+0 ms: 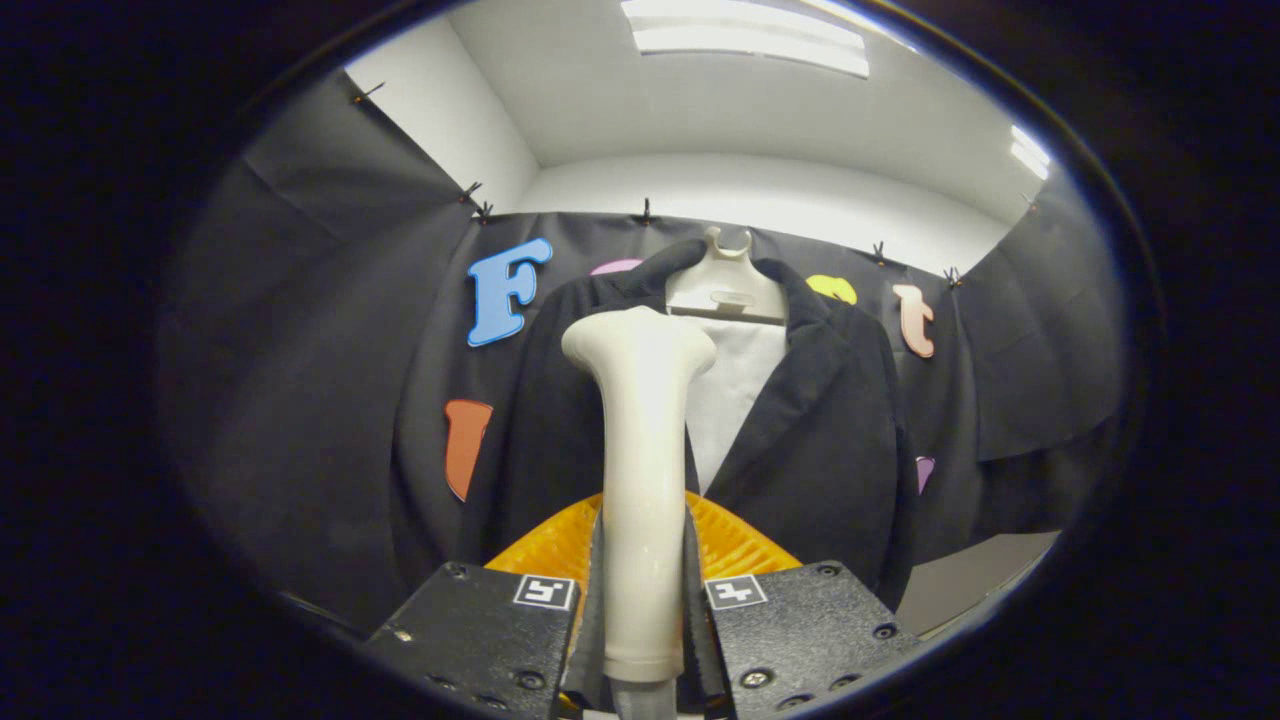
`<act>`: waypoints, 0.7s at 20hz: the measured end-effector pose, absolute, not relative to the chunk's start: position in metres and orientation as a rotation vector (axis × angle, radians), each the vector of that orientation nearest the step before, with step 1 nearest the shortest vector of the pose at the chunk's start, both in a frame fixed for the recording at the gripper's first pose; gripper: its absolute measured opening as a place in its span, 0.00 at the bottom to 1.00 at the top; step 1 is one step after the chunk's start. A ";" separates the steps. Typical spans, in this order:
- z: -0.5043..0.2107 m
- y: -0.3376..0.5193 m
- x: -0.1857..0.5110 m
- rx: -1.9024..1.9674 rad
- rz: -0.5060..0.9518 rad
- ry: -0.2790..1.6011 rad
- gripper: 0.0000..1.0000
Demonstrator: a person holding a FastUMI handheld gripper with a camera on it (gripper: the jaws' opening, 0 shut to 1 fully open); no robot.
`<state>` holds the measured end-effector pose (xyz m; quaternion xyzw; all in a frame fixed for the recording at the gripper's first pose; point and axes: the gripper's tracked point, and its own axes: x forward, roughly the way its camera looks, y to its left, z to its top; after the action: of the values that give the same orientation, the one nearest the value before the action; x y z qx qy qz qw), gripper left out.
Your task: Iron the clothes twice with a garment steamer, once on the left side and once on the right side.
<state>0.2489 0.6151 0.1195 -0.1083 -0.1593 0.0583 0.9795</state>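
The hand-held gripper (643, 600) is clamped on the steamer (640, 470), both fingers pressing its handle, with the head raised toward the jacket (820, 440). The jacket hangs on a hanger (725, 285) against the booth wall, just beyond the steamer, with its pale lining showing at the open front. An orange ribbed piece (740, 545) sits just behind the fingers.

The smooth, tapered handle could slip or twist in the grip if the head drags on the cloth. The jacket hangs loose, so a push could swing it away or off the hanger.

No brand or readable label shows; the fingers carry only square coded markers (545, 590).
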 end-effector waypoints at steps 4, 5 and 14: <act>0.100 0.605 0.241 -0.219 0.106 -0.281 0.34; 0.096 0.602 0.238 -0.217 0.102 -0.274 0.34; 0.052 0.583 0.235 -0.234 0.069 -0.189 0.34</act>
<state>0.2355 0.5826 0.0519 -0.1164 -0.0944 0.0343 0.9881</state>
